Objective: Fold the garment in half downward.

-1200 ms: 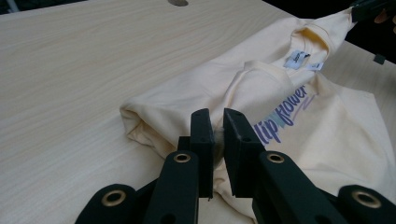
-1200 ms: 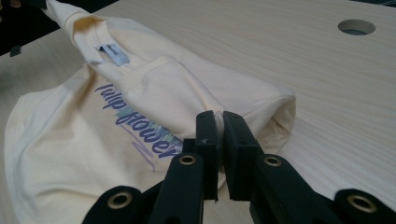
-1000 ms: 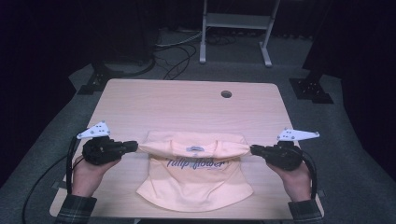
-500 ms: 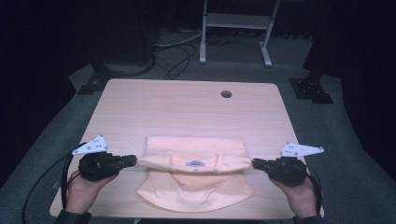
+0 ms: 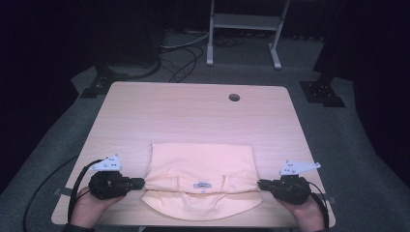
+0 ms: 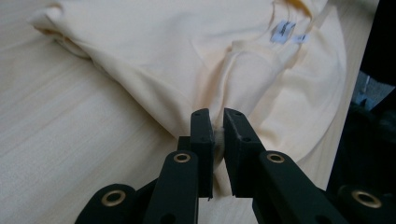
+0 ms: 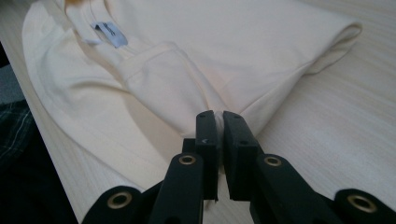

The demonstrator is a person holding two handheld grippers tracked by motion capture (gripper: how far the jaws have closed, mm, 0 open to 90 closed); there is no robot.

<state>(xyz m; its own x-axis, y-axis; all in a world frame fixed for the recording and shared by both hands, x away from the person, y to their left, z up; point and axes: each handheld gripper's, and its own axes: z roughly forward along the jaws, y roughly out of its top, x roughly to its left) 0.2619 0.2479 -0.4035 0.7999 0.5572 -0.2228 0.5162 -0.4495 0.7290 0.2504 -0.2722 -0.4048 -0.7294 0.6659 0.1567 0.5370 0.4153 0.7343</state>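
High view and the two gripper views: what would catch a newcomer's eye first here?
A pale yellow cotton T-shirt, folded over on itself, lies at the near edge of the light wooden table, its white neck label facing up. The left gripper and the right gripper each pinch a side of the fold, jaws shut on the cloth.

A dim lab or studio: bare wooden table (image 5: pixel 193 116) on grey carpet (image 5: pixel 329 140), floor cables (image 5: pixel 183 60), metal stand (image 5: pixel 244 29).
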